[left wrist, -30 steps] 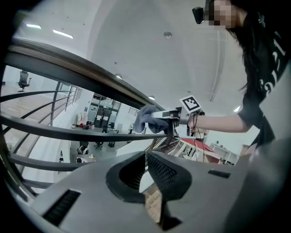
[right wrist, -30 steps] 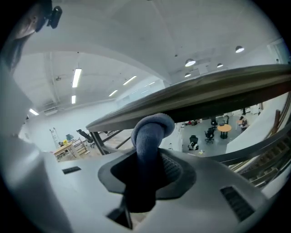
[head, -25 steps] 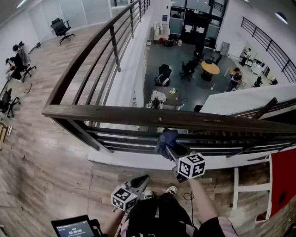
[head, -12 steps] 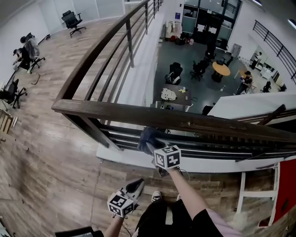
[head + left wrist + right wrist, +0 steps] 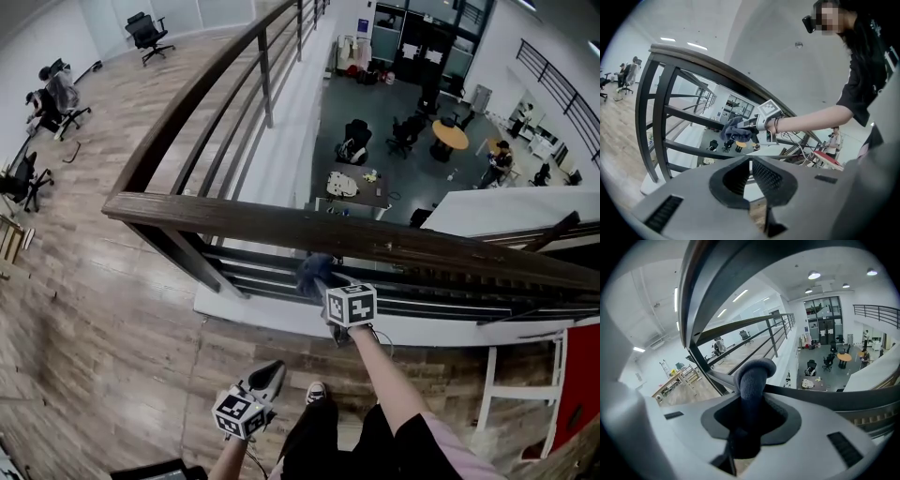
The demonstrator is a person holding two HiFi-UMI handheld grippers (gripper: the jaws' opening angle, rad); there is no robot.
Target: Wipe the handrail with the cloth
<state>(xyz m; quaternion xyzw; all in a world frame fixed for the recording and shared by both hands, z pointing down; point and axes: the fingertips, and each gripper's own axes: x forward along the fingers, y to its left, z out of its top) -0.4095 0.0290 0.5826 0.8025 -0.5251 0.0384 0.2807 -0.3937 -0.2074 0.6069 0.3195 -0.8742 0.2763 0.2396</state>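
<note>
Head view: the fingers of my right gripper [image 5: 324, 285] clench a bunched, dark blue-grey cloth [image 5: 315, 269] just below the brown wooden handrail [image 5: 253, 222], where a loosened pinch could, I judge, drop it over the edge, while my left gripper [image 5: 269, 376] hangs low, fingers pressed together, empty.

A long dark-brown wooden handrail [image 5: 394, 242] shows a smooth, faintly glossy top over matt dark metal bars [image 5: 183, 255]. The dark-blue bunched cloth [image 5: 751, 380] looks soft and fleecy.
</note>
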